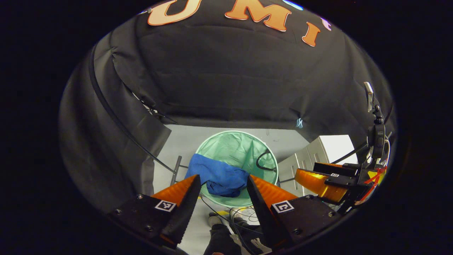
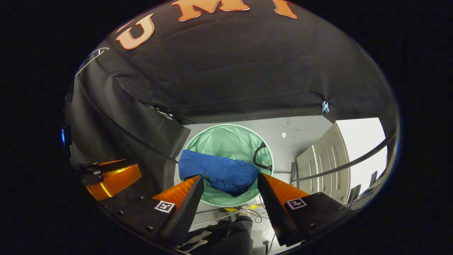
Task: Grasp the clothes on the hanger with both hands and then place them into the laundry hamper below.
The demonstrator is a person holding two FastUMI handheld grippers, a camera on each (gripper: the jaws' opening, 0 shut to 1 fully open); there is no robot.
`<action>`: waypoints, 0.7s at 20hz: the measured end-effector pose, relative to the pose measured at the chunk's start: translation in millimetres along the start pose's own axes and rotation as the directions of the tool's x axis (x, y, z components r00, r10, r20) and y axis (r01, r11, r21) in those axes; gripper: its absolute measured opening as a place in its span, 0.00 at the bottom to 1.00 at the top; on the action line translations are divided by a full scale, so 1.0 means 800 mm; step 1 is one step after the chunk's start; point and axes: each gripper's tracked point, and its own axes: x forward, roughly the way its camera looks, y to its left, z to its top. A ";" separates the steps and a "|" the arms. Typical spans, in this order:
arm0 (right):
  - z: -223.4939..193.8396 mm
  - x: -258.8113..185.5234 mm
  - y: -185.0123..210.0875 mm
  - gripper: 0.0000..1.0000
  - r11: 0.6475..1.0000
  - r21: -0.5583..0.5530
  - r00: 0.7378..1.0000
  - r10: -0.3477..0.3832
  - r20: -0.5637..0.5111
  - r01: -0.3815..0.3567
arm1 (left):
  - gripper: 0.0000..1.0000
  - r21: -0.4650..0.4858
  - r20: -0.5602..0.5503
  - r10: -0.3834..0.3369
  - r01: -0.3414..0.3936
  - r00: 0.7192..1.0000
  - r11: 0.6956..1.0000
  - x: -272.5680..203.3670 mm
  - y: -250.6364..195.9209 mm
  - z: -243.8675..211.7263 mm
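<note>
Both grippers, left gripper (image 1: 221,193) and right gripper (image 2: 230,193), hang wide open and empty above the green hamper (image 2: 198,140), where the blue garment (image 2: 219,171) lies draped across the near rim, long axis sideways, straight below both.

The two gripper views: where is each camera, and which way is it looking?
Left gripper view: rides the left tongs, looking down at the green hamper; a shoe shows below.
Right gripper view: rides the right tongs, looking down too; a trouser leg shows.
Both share the hamper and blue clothes draped over its rim.
</note>
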 end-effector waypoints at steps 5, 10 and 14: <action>0.028 -0.058 0.019 0.99 1.000 -0.005 0.992 -0.028 0.125 0.028 | 0.94 0.000 0.122 0.055 -0.055 0.991 0.998 -0.064 0.040 0.029; 0.074 -0.135 0.047 0.99 0.999 -0.005 0.957 -0.038 0.287 0.041 | 0.97 -0.010 0.269 0.066 -0.066 0.961 0.998 -0.138 0.066 0.078; 0.106 -0.198 0.070 0.98 0.999 0.001 0.919 -0.045 0.392 0.048 | 0.97 -0.020 0.383 0.068 -0.066 0.921 0.998 -0.190 0.082 0.114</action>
